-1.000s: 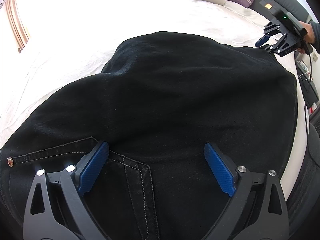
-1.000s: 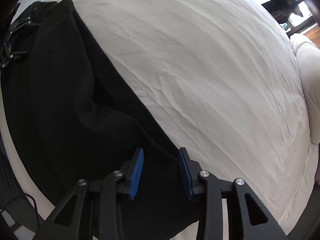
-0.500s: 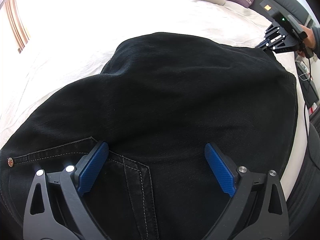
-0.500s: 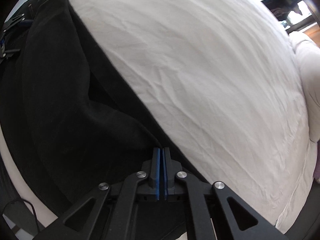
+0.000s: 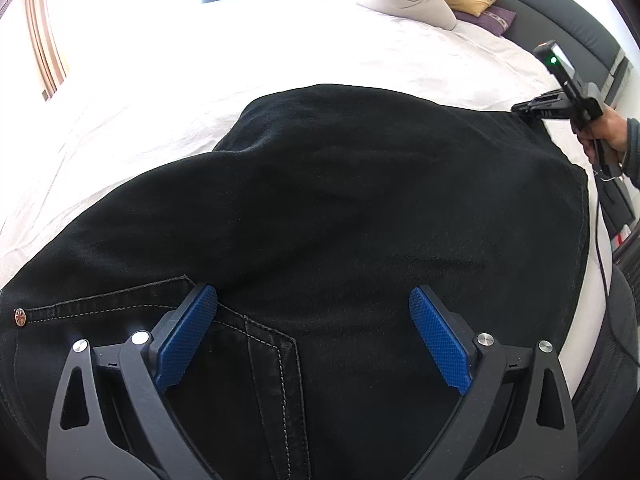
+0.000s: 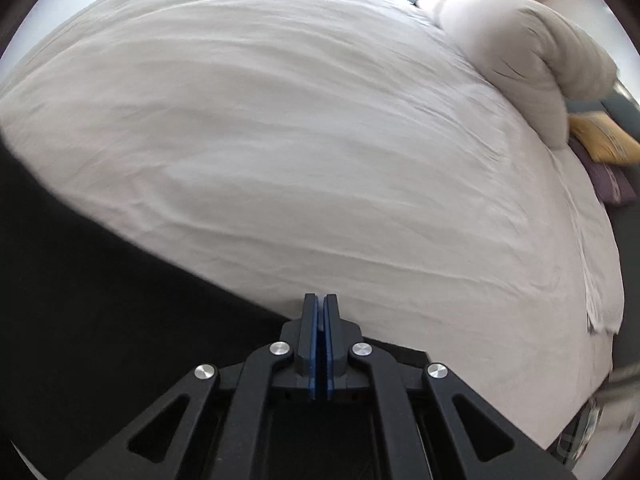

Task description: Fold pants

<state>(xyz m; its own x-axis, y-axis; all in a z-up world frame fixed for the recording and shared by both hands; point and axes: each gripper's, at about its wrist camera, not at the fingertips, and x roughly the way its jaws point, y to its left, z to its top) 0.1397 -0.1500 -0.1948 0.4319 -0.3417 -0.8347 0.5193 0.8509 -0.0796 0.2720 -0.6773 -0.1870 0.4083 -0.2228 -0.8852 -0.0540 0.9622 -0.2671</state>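
Two grippers work the black pants (image 5: 340,208) spread on the bed (image 5: 280,52): the left gripper (image 5: 313,336), lower centre, fingers spread, hovers at the waist, while the right gripper (image 6: 320,344), fingers pinched on the hem, looks ready to carry it waistward.

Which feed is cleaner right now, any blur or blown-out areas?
Left wrist view is sharp, but the window end of the sheet is blown out white and the pants read as near-featureless black. Right wrist view is motion-blurred, pillow and sheet creases smeared; both bend at the fisheye edges.
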